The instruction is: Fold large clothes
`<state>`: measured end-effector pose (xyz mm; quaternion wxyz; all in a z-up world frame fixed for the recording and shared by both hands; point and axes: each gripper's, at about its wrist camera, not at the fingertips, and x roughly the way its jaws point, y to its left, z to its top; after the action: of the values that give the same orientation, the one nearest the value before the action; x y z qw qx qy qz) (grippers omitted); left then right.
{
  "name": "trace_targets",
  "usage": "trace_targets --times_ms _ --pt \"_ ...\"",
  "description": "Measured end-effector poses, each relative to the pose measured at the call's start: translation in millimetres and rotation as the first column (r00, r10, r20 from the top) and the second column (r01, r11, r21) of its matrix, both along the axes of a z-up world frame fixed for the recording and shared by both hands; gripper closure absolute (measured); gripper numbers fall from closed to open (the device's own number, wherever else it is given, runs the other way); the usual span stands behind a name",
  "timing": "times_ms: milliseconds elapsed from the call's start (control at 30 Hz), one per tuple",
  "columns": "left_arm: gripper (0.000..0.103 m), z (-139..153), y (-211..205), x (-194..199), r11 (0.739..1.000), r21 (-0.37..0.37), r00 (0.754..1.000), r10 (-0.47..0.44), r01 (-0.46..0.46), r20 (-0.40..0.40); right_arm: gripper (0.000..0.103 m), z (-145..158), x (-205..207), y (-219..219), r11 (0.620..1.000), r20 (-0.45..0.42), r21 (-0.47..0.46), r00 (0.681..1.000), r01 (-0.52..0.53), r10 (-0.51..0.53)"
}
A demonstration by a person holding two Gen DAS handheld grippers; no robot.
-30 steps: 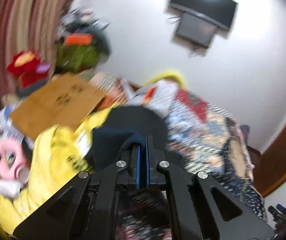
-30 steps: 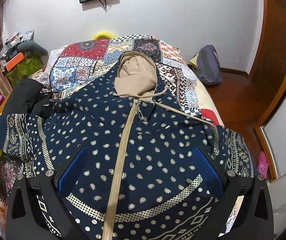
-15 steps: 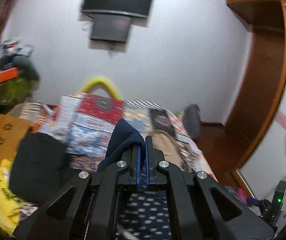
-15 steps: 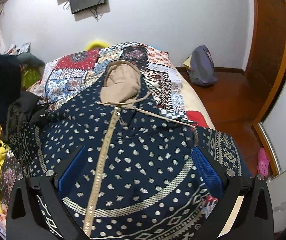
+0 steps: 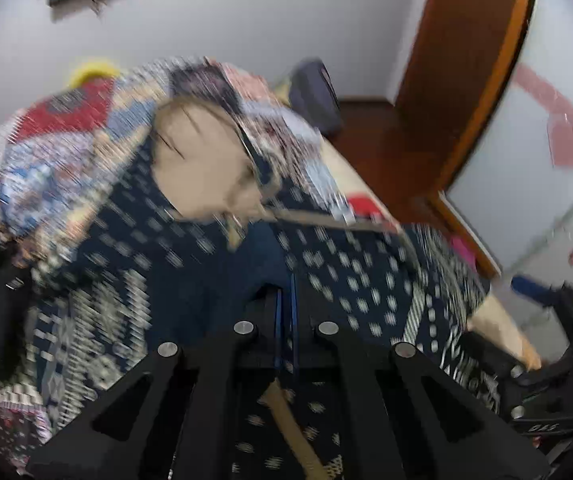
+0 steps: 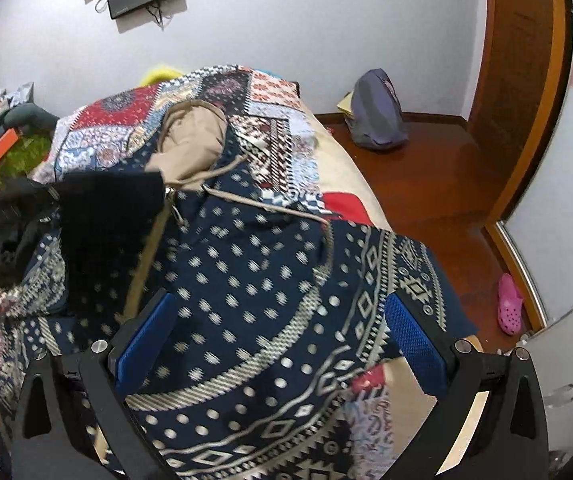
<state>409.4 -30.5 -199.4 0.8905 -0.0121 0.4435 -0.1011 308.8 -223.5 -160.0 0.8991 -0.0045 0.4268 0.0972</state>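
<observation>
Hoodie [image 6: 254, 280]: navy, dotted print with banded pattern at hem and cuffs, tan zip, tan-lined hood [image 6: 190, 140]. It lies face up across the patchwork bedspread [image 6: 270, 120], filling the centre and lower half of the right wrist frame, hood toward upper centre. Drawstring [image 6: 262, 204] trails to the right of the collar.

Sleeve [image 6: 106, 216]: the one at frame left is lifted and carried inward; its dark plain end hangs over the chest, left of the zip, near the collar. The left wrist view shows dark navy cloth [image 5: 246, 264] rising straight out of the finger tips, so this fold is in hand, not laid down. That view is heavily motion-blurred.

Left gripper [image 5: 284, 300]: fingers pressed nearly together, clamped on the sleeve cloth.
Right gripper [image 6: 274, 336]: fingers wide apart, nothing between them, poised over the lower body of the hoodie; contact with the fabric cannot be told.

Other sleeve [image 6: 402, 268]: spread flat at centre right, cuff near the bed edge. Not folded.

Progress, judged: early. Garment spread out; first sleeve fold under way. Left to do: set that sleeve down, bring the other sleeve in, fold the body and hood.

Surroundings: dark garment [image 6: 10, 216] at left edge, grey backpack [image 6: 378, 116] on the wooden floor upper right, pink shoe [image 6: 509, 310] at right.
</observation>
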Motion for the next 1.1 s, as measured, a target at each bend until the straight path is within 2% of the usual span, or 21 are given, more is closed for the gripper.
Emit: trace_targets --times_ms 200,300,367,467,567,667,767,933,1100 --pt "0.097 -39 -24 -7 0.996 0.001 0.988 -0.087 0.088 -0.128 0.0 -14 -3 -8 0.999 -0.032 -0.046 0.999 -0.009 0.008" --pt "0.072 -39 -31 -20 0.987 0.05 0.975 -0.141 0.151 -0.171 0.0 -16 -4 -6 0.997 -0.041 -0.069 0.999 -0.021 0.018" --pt "0.054 -33 -29 -28 0.982 0.054 0.97 -0.17 0.182 -0.171 0.0 -14 -5 -4 0.996 -0.036 -0.09 0.999 -0.017 0.014" --pt "0.047 -8 -16 -46 0.981 0.077 0.98 -0.17 0.178 -0.107 0.0 -7 -5 2 0.995 -0.025 -0.089 0.999 -0.041 0.039" --pt "0.036 22 15 -62 0.988 0.097 0.993 -0.117 0.119 -0.025 0.0 0 -7 16 0.993 -0.006 -0.087 0.997 -0.082 0.082" --pt "0.033 39 54 -70 0.993 0.117 0.999 -0.035 0.031 0.027 0.0 4 -7 35 0.985 0.008 -0.099 0.99 -0.14 0.141" --pt "0.032 43 100 -82 0.985 0.161 0.997 0.062 -0.068 0.044 0.0 3 -7 61 0.967 0.013 -0.121 0.974 -0.223 0.226" --pt "0.032 17 164 -99 0.957 0.212 0.979 0.204 -0.196 -0.016 0.002 -11 -3 109 0.924 -0.02 -0.144 0.934 -0.355 0.356" --pt "0.032 -21 203 -117 0.944 0.213 0.957 0.275 -0.25 -0.096 0.012 -33 4 149 0.887 -0.091 -0.127 0.896 -0.444 0.435"
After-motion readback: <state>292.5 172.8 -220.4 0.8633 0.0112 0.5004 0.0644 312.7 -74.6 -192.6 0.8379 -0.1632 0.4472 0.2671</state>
